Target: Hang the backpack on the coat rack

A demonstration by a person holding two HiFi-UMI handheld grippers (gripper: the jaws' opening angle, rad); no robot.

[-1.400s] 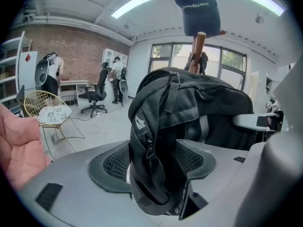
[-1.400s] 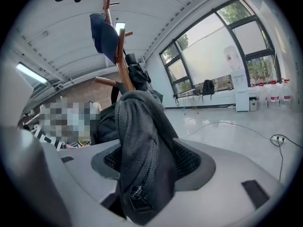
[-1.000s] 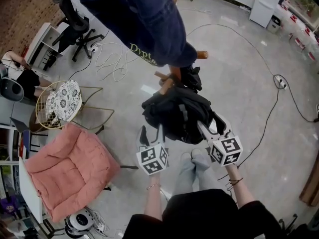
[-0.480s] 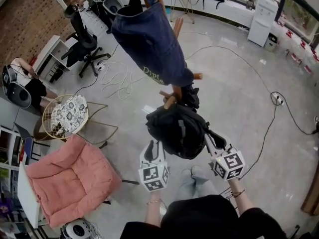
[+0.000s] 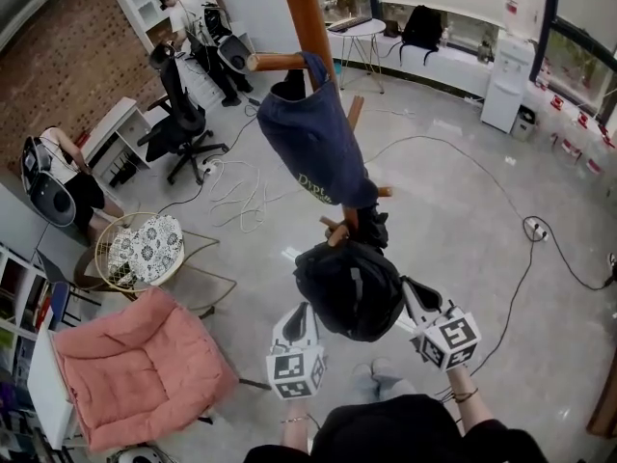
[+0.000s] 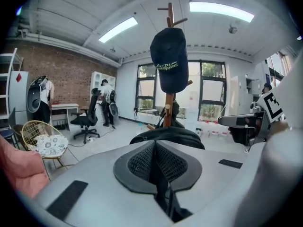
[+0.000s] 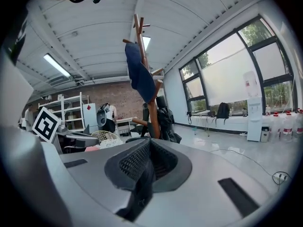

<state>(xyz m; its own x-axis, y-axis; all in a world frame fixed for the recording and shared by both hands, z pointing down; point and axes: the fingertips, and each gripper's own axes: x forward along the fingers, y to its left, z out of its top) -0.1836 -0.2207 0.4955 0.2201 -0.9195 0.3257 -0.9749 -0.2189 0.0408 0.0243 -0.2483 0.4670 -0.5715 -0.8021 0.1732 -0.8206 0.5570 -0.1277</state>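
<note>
Black backpack (image 5: pixel 349 287) slung btwn your two grippers, low peg (image 5: pixel 333 231) of coat rack (image 5: pixel 308 17) at its 12 o'clock.
L gripper (image 5: pixel 301 312) & R gripper (image 5: pixel 413 292) have just closed, each pinching a thin strap (image 6: pixel 162 193). Risk, imo: webbing slips thru pads under load, or bag bumps navy cap (image 5: pixel 313 143) off.

Backpack (image 5: pixel 349 290): black, soft, rounded, bulging; aloft, clear of floor, on near side of coat rack (image 5: pixel 307 13), just below tip of its low peg (image 5: pixel 334 231); whether it touches peg, cannot tell. Coat rack: brown wooden pole, upright, short pegs angling out at several heights.
</note>
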